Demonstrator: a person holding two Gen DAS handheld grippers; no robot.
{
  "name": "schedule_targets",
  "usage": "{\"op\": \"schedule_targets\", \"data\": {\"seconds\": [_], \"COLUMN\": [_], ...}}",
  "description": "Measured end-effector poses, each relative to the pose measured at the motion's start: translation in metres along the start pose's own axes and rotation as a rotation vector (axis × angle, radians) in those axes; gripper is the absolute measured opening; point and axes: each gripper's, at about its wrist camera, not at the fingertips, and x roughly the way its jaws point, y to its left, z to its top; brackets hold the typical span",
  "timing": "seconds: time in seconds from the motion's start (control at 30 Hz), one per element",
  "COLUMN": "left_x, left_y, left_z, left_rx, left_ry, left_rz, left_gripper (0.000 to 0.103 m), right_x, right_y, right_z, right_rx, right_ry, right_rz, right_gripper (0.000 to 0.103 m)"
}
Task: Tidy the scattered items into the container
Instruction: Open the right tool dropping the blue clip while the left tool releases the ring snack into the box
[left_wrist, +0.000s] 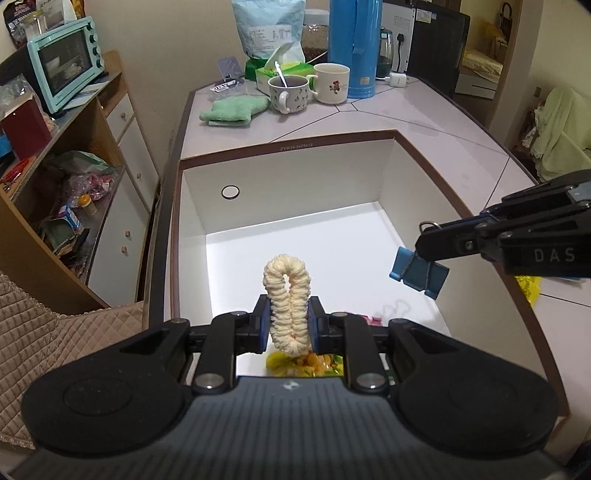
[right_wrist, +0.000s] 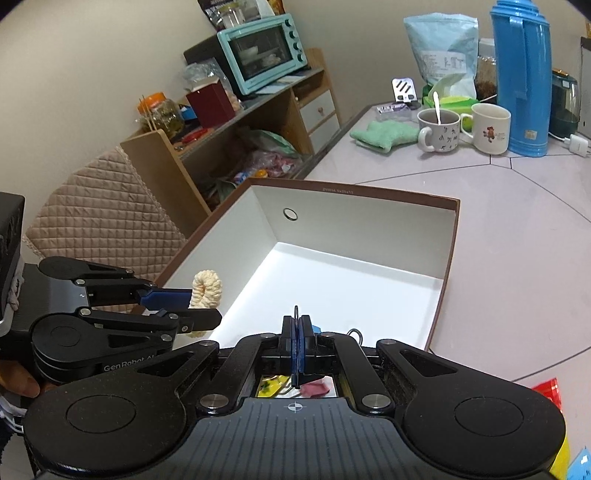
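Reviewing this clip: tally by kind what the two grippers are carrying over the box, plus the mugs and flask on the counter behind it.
Cream scrunchie, pinched in the left gripper: 1
Blue binder clip, pinched in the right gripper: 1
Mugs behind the box: 2
Blue flask: 1
Total: 5

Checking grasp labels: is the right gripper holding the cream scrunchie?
No, the right gripper holds a blue binder clip; the left gripper clamps the scrunchie.

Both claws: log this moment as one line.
left claw: shut on cream scrunchie | right claw: shut on blue binder clip | both above white box
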Motion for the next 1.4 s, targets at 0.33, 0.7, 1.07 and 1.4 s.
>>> {"op": "schedule_targets", "data": {"seconds": [0.33, 0.7, 1.07, 1.4], "left_x": [0.031, 0.052, 0.056, 0.047], "left_y": [0.009, 0.012, 0.014, 0.010], "left_z": [0.013, 0.022, 0.022, 0.027], "left_rx": [0.011, 0.005, -0.001, -0.015], "left_ry": [0.029, 0.054, 0.066, 0.040], "left_rz": [-0.005, -0.007, -0.006, -0.012], "left_gripper": [0.017, 0.018, 0.020, 0.037], "right_x": [0.022, 0.038, 0.022, -0.006], "right_y": [-0.022, -0.026, -0.030, -0.031], "right_z": [0.015, 0.018, 0.024, 0.022], "right_rx": [0.038, -0.003, 0.016, 0.073], "right_ry": [0.024, 0.001, -0.069, -0.094], "right_rz": [-0.006, -0.028, -0.053, -0.065], "right_gripper": [0.001, 0.002, 0.002, 0.002]}}
